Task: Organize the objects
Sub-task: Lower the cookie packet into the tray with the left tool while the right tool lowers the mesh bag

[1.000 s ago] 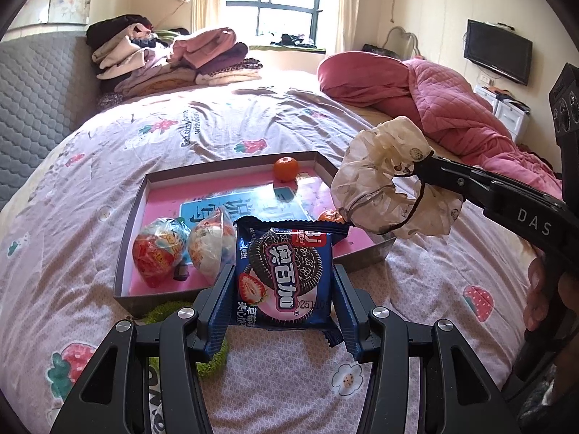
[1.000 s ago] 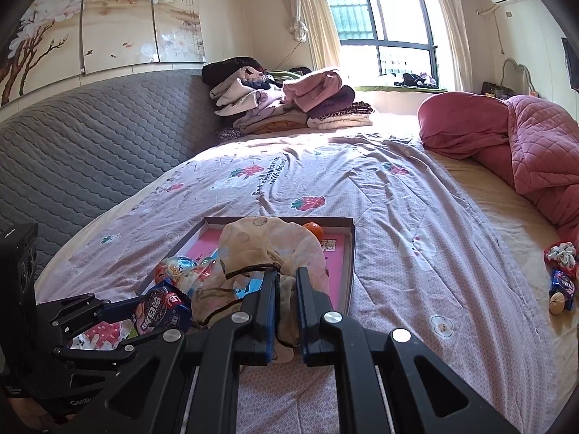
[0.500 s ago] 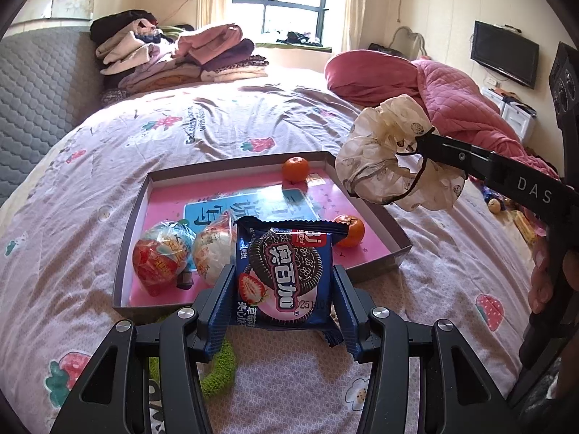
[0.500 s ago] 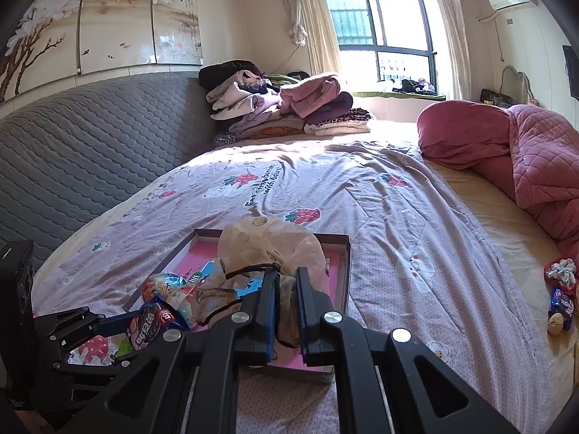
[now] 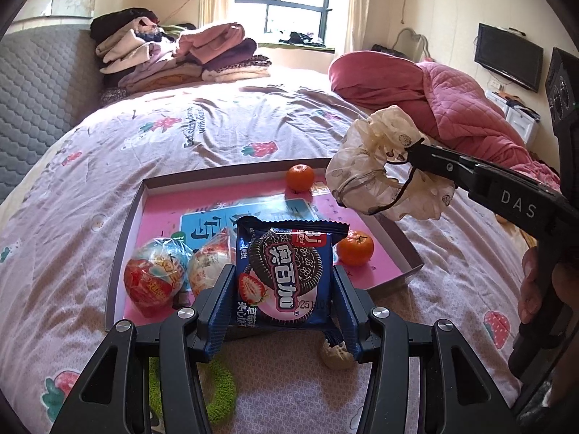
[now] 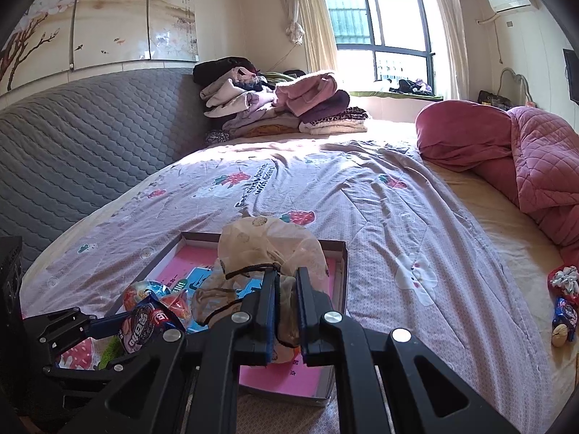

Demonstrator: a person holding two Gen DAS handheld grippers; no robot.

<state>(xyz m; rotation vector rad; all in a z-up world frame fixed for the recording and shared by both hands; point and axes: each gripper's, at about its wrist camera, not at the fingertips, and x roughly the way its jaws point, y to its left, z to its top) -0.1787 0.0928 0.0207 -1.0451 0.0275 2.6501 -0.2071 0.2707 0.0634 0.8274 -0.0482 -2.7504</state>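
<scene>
The left gripper (image 5: 283, 302) has its two blue fingers pressed tight on the sides of a dark blue packet of strawberry cream cookies (image 5: 286, 275). The packet stands up straight between them, held up over the near edge of a flat cardboard box lid with a pink inside (image 5: 159, 202). From the right wrist view the same packet (image 6: 143, 325) shows low on the left, next to the lid (image 6: 342, 275).

The right gripper (image 6: 287, 307) has its jaws nearly together, clamped on a puffy cream hair scrunchie with thin see-through cloth (image 6: 267, 249). In the left wrist view the scrunchie (image 5: 372, 177) hangs from the black tips above the far right corner of the lid, not touching it.

Inside the lid sit two round toy eggs in shiny red and blue wrappers (image 5: 155, 275), side by side near the left wall. One small orange (image 5: 300, 177) lies by the far wall, and another small orange (image 5: 355, 247) lies near the right wall, just beside the packet.

The lid rests on a light purple bed sheet with strawberry pictures (image 5: 202, 123). On the sheet in front of the lid lie a fuzzy green hair ring (image 5: 220, 387) and a small bumpy walnut (image 5: 334, 356), both partly hidden by the left gripper
</scene>
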